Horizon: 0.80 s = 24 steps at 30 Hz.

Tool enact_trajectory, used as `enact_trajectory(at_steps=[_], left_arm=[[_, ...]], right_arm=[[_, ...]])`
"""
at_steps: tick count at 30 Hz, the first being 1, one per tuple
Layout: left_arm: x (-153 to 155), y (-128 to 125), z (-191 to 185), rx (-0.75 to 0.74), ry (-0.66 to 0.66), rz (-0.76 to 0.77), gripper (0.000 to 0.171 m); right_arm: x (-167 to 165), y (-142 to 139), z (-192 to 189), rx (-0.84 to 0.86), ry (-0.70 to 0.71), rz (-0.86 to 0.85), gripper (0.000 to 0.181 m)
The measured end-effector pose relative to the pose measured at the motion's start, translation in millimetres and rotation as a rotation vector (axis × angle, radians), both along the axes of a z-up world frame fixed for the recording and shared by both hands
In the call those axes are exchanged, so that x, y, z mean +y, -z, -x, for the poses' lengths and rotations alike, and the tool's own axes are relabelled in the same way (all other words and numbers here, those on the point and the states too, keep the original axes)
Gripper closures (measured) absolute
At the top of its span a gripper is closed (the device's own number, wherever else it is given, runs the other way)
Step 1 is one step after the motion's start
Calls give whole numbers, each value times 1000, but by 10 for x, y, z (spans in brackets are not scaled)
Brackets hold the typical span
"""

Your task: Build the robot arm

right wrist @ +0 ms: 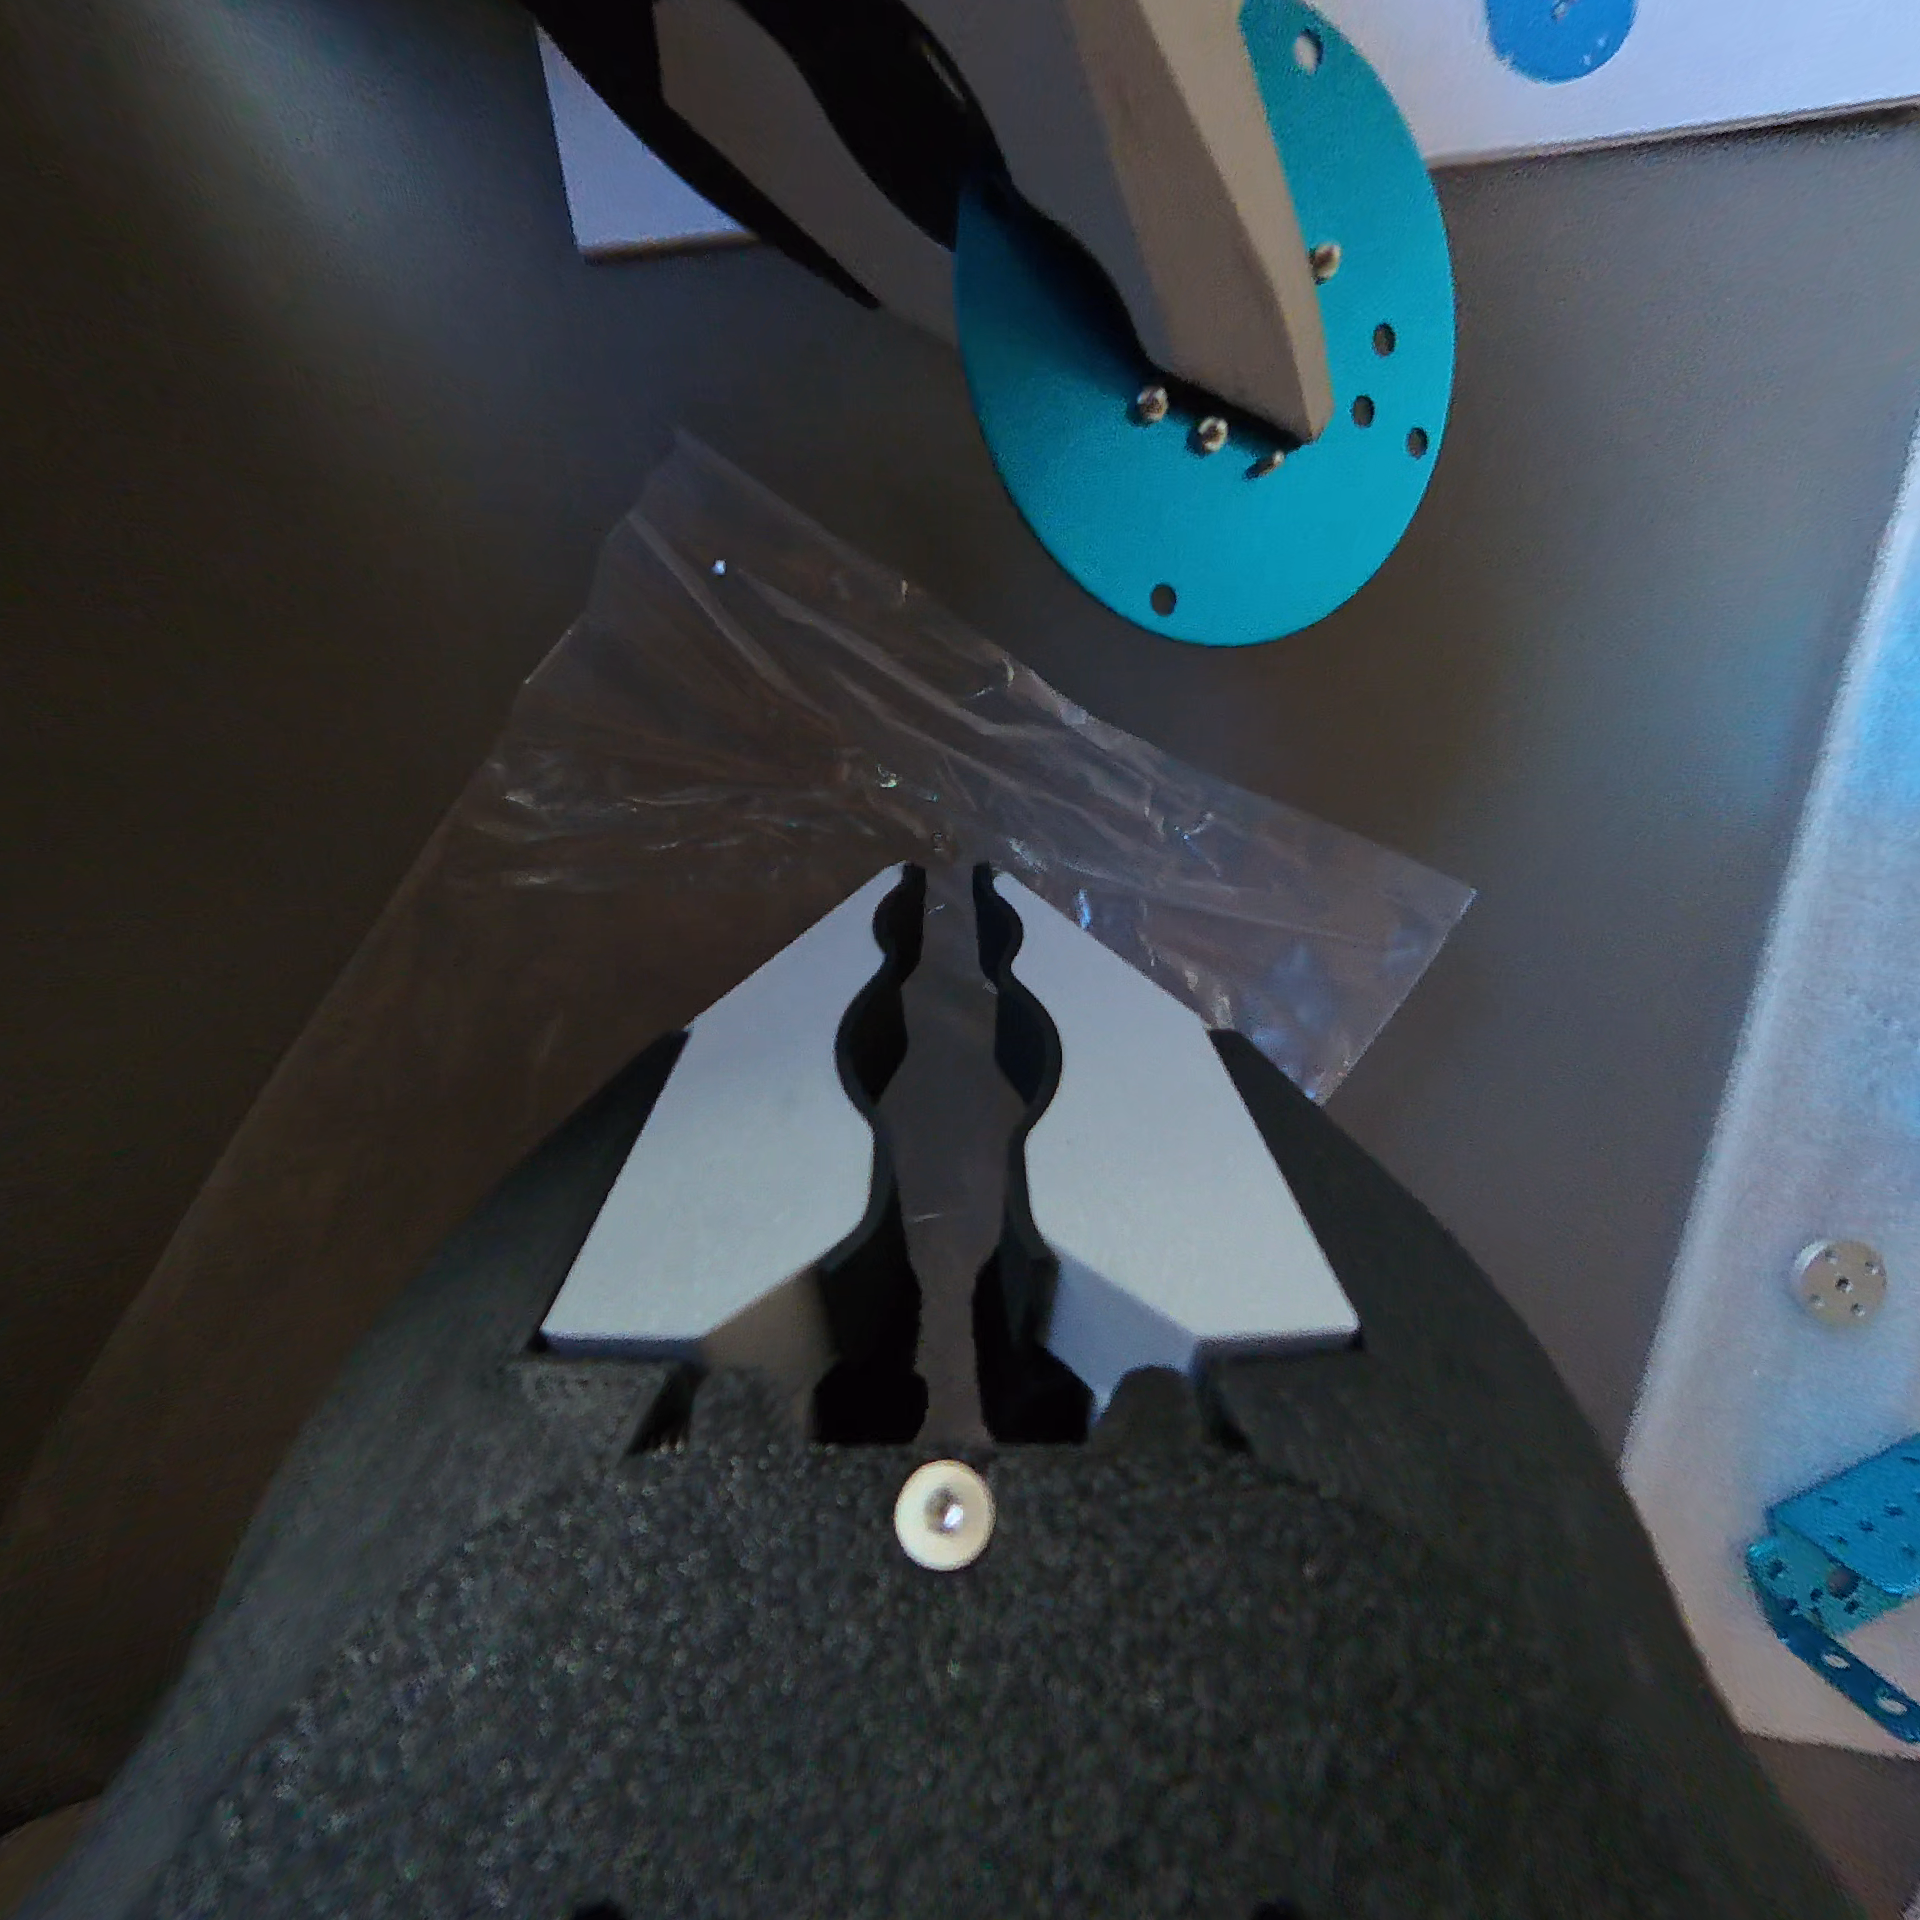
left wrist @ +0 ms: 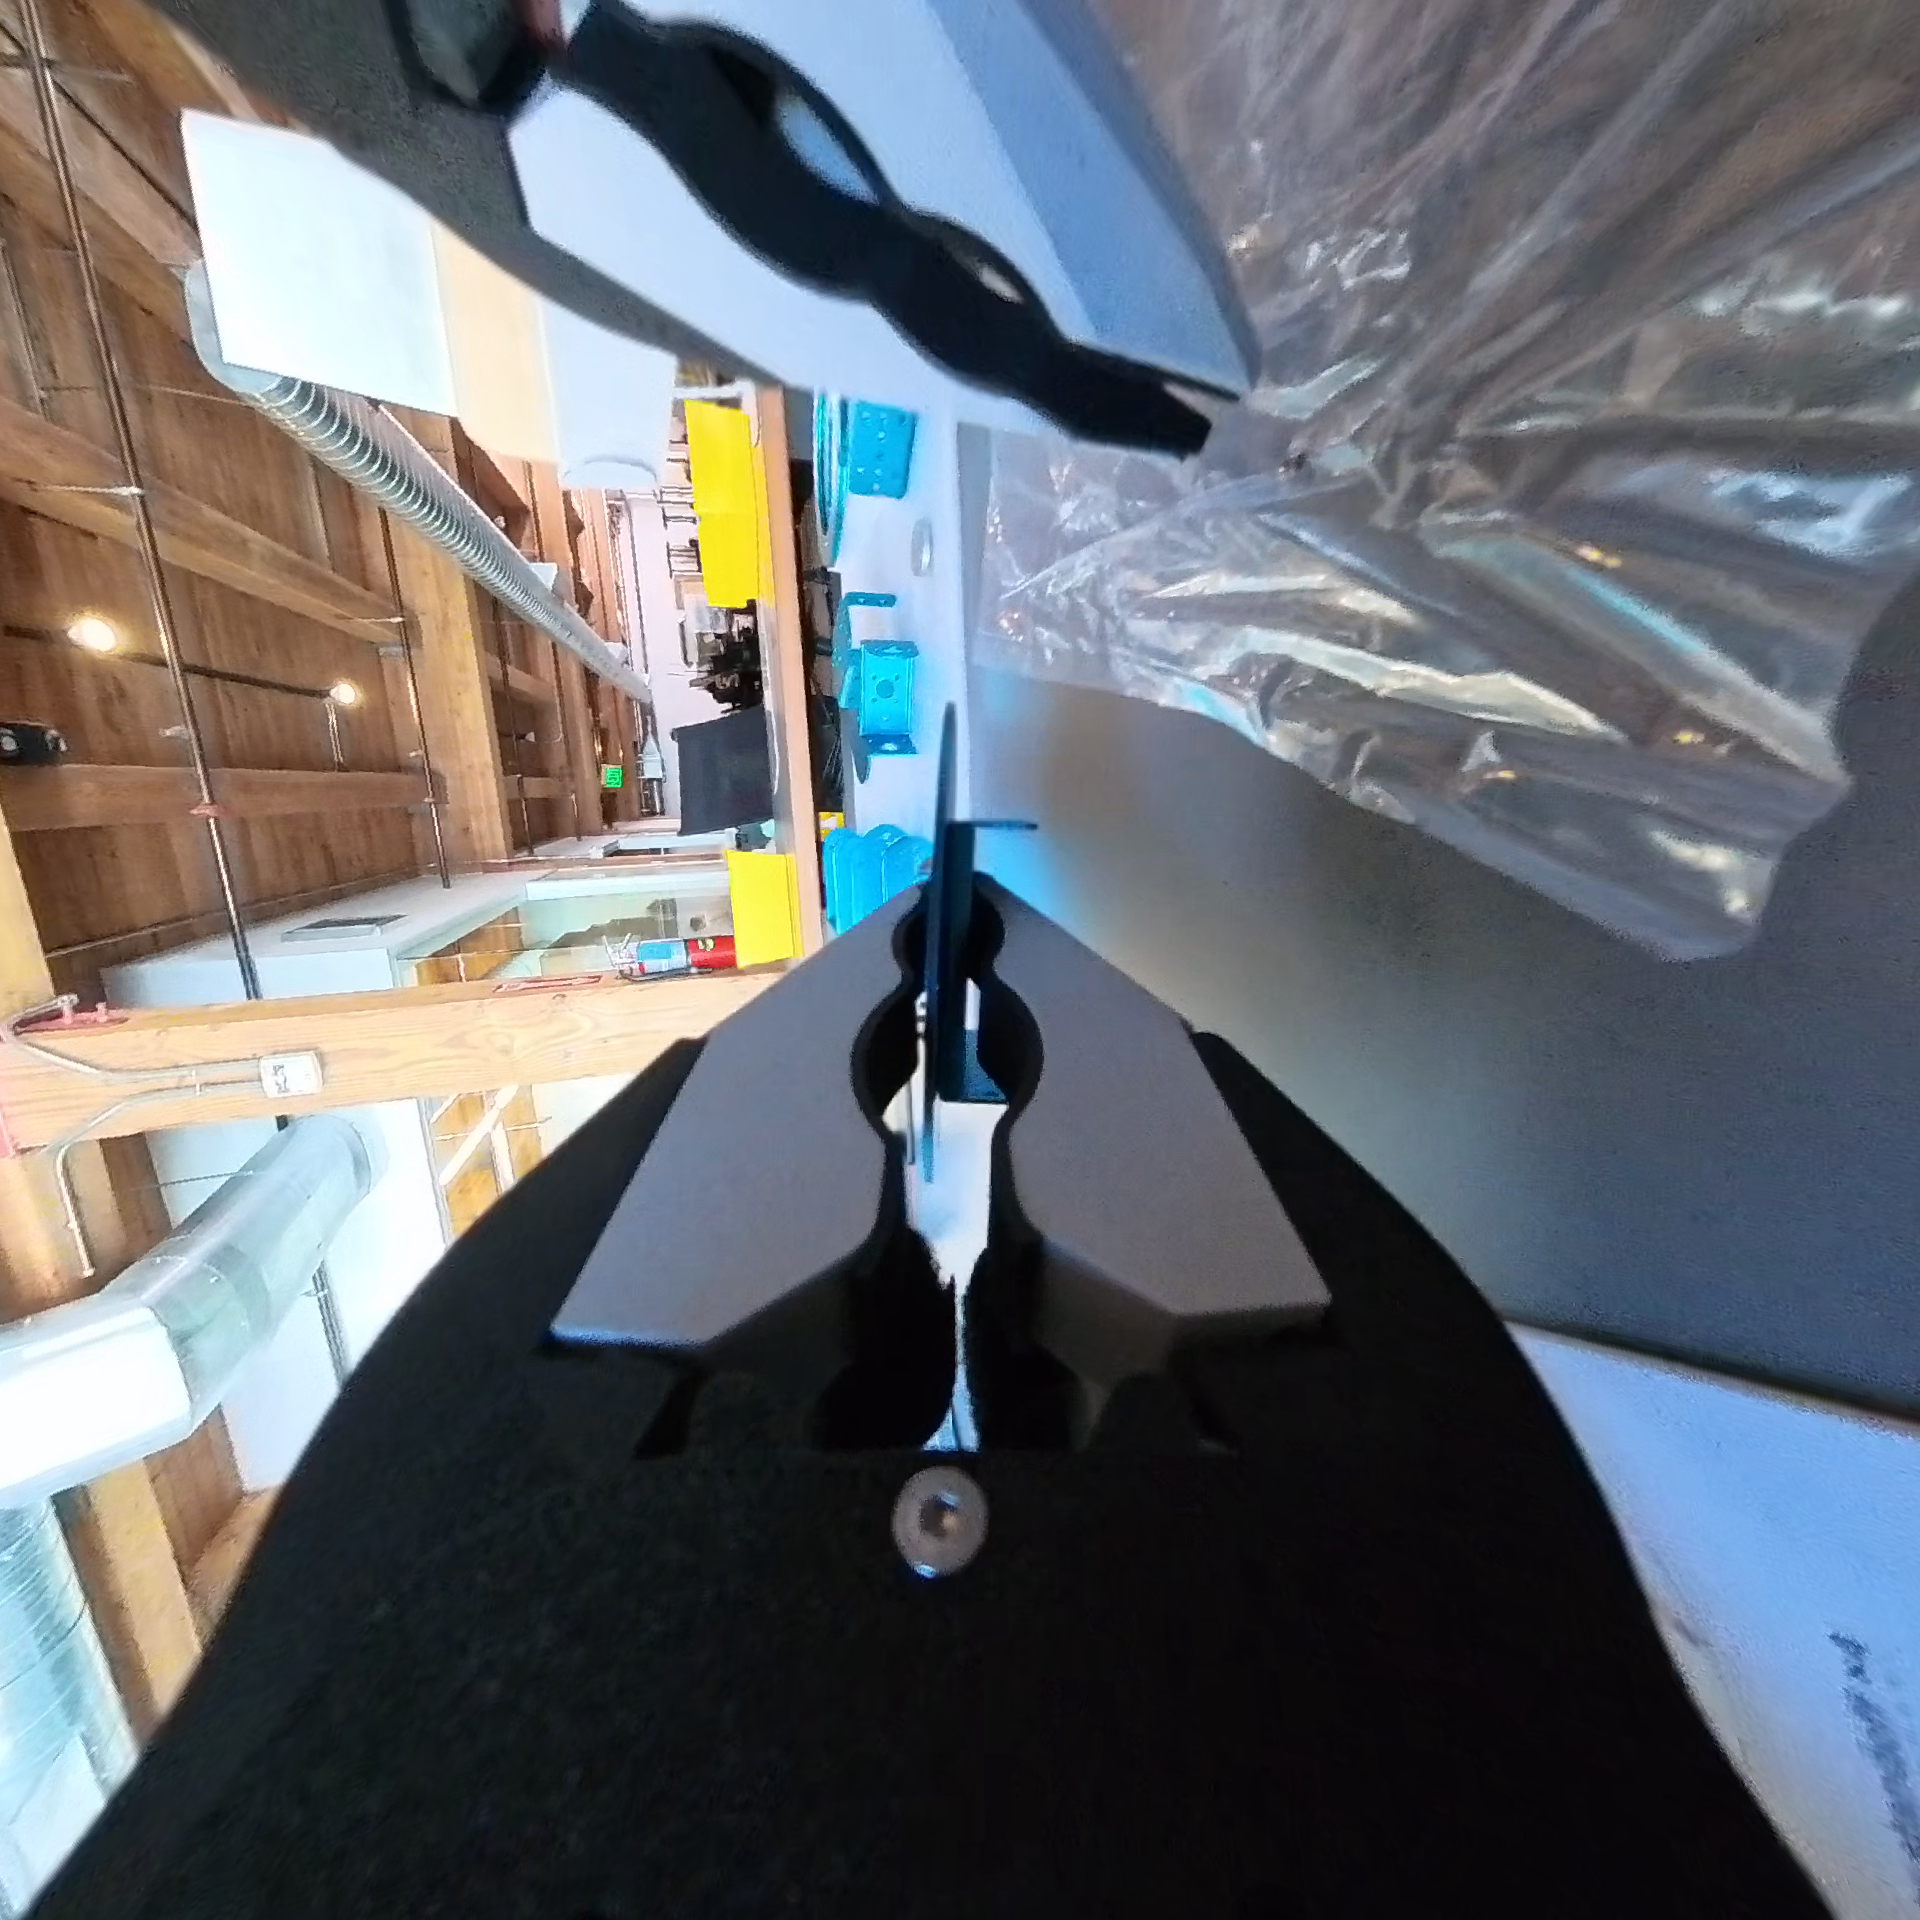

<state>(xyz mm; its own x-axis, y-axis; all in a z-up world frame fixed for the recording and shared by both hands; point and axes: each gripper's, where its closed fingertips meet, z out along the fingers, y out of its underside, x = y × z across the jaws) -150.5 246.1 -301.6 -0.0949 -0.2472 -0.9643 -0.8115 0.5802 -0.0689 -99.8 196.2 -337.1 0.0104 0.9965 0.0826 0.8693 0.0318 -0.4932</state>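
My left gripper (left wrist: 948, 896) is shut on a teal round plate, seen edge-on as a thin dark strip (left wrist: 943, 790). In the right wrist view the plate (right wrist: 1195, 540) shows its flat face with holes and small screws, clamped by the left gripper (right wrist: 1283, 426) and hanging above the bag. My right gripper (right wrist: 948, 875) is shut on the edge of a clear plastic bag (right wrist: 831, 727), which spreads just past its tips. In the left wrist view the right gripper (left wrist: 1195, 421) comes in from the top and the bag (left wrist: 1455, 540) hangs to the right.
A dark grey mat (right wrist: 312, 520) lies below both grippers. A white sheet (right wrist: 1787, 1039) at the right bears a small silver hub (right wrist: 1839, 1280) and a blue perforated bracket (right wrist: 1860, 1558). Another blue disc (right wrist: 1558, 36) lies at the top. Several blue parts (left wrist: 883, 675) lie farther off. The gap from one gripper's tips to the other's is roughly 8 cm.
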Motion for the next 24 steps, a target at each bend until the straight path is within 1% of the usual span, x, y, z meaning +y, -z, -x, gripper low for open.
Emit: enact_trajectory(at_steps=[3,7,12,15,19,24], left_arm=[[-40,50,-42,11,18,12,170],[-72,39,-69,7,29,12,170],[-63,22,-59,2,24,11,170],[-70,33,-68,4,28,15,170],[-69,45,-69,7,28,19,170],[-72,45,-70,8,28,20,170]], right_arm=[[-13,59,42,-32,-27,-22,173],[17,113,60,-55,-28,-50,174],[-14,121,96,-43,-38,-38,176],[10,112,68,-67,-40,-66,174],[5,52,104,-22,-20,-21,174],[7,124,77,-55,-19,-14,174]])
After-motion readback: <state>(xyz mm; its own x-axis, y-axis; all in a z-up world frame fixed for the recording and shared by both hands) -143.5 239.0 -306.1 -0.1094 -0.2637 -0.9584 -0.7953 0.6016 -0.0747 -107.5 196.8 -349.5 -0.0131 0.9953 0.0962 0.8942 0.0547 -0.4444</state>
